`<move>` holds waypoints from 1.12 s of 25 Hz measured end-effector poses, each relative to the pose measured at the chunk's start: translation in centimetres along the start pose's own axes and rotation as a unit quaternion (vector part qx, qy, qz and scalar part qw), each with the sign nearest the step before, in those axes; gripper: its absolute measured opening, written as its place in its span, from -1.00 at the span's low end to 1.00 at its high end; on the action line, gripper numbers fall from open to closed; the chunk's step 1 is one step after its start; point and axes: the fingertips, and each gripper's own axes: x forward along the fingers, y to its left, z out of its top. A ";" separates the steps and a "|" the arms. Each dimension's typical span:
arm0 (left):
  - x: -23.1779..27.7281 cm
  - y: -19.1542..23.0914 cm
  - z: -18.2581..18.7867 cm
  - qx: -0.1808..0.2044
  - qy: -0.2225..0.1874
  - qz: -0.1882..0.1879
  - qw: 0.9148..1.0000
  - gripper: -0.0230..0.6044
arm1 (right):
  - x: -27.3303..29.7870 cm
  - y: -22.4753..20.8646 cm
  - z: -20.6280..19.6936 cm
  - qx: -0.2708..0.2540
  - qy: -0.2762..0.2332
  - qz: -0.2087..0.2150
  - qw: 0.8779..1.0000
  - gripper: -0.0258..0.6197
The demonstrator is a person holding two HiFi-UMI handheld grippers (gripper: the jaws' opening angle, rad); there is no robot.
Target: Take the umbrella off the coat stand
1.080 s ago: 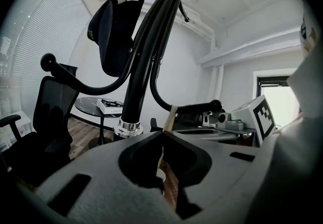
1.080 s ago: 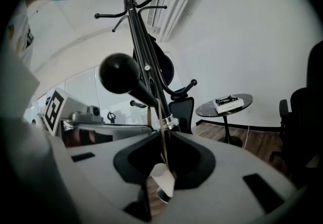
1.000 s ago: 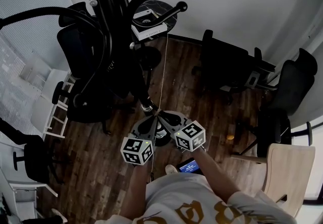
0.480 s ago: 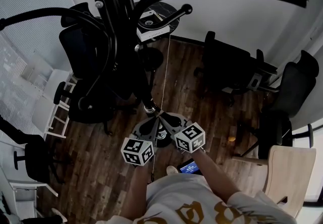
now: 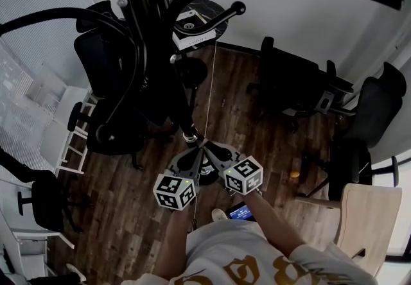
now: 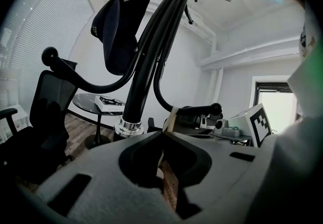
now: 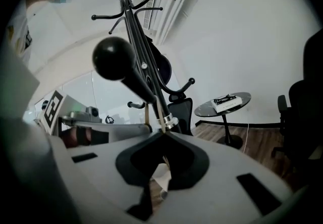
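The black coat stand [image 5: 144,33] rises in front of me, with curved arms ending in ball knobs and a chrome ring [image 5: 188,137] low on its pole. A thin pale cord [image 5: 209,91] hangs from the arm with the knob [image 5: 239,6] down to both grippers. My left gripper [image 5: 198,147] and right gripper [image 5: 207,144] meet tip to tip beside the ring, each shut with the cord [image 6: 170,117] coming out of its tips. The same cord [image 7: 160,113] shows in the right gripper view. I cannot make out the umbrella's body. A dark cap [image 6: 118,31] hangs high on the stand.
Black office chairs [image 5: 292,85] [image 5: 106,65] stand on both sides of the stand. A round dark table [image 5: 215,11] behind it carries a white box [image 5: 191,36]. A pale wooden chair [image 5: 366,213] is at the right and white stools [image 5: 58,142] are at the left, on wooden floor.
Both grippers stay together at the chrome ring, still shut. Only the head view has shifted slightly.
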 end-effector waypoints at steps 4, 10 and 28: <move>-0.1 -0.2 0.0 0.001 0.001 0.000 1.000 -0.85 | -0.3 0.0 0.1 0.002 -0.001 -0.004 1.000 -0.88; 0.0 -1.1 0.0 0.001 0.003 -0.005 1.000 -0.85 | -1.2 -0.2 0.1 0.015 -0.005 -0.007 1.000 -0.88; -0.2 -3.8 0.7 -0.016 -0.014 -0.017 1.000 -0.85 | -4.2 -0.5 1.2 0.021 -0.031 -0.019 0.999 -0.88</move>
